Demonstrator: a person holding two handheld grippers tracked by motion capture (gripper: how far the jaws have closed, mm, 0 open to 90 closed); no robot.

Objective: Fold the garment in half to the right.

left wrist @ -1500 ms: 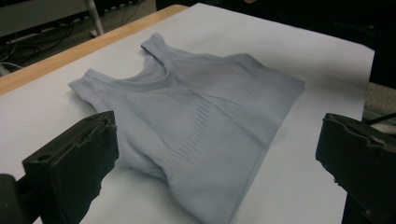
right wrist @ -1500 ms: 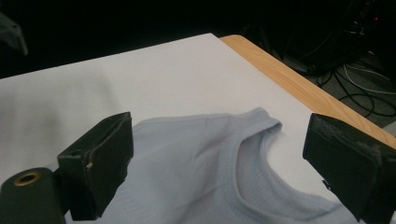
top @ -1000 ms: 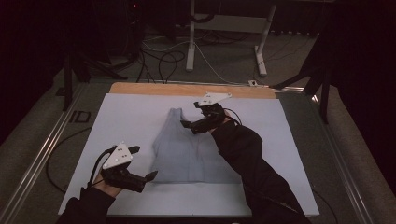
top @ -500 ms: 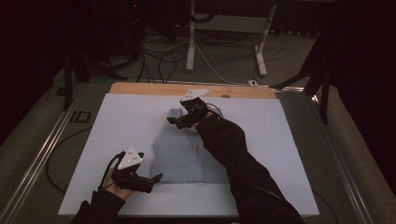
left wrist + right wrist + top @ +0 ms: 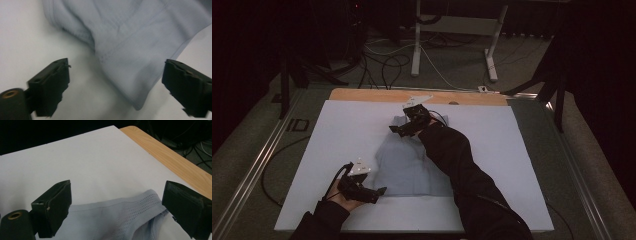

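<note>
A pale blue garment (image 5: 409, 162) lies spread on the white sheet (image 5: 342, 130) in the middle of the table. My left gripper (image 5: 379, 191) is open at the garment's near left corner, and in the left gripper view that corner (image 5: 136, 82) lies between the two jaws. My right gripper (image 5: 393, 129) is open at the garment's far edge. In the right gripper view the perforated, ribbed edge (image 5: 140, 206) lies between the jaws. The right sleeve and forearm (image 5: 457, 165) cross over the garment's right part.
A strip of wooden table edge (image 5: 377, 95) runs along the far side of the white sheet. Metal rails (image 5: 257, 165) flank the table. Cables (image 5: 382, 65) and a white stand leg (image 5: 416, 45) sit on the floor beyond.
My right gripper has moved left along the garment's far edge. My left gripper has moved right and nearer, up to the garment's near left corner.
</note>
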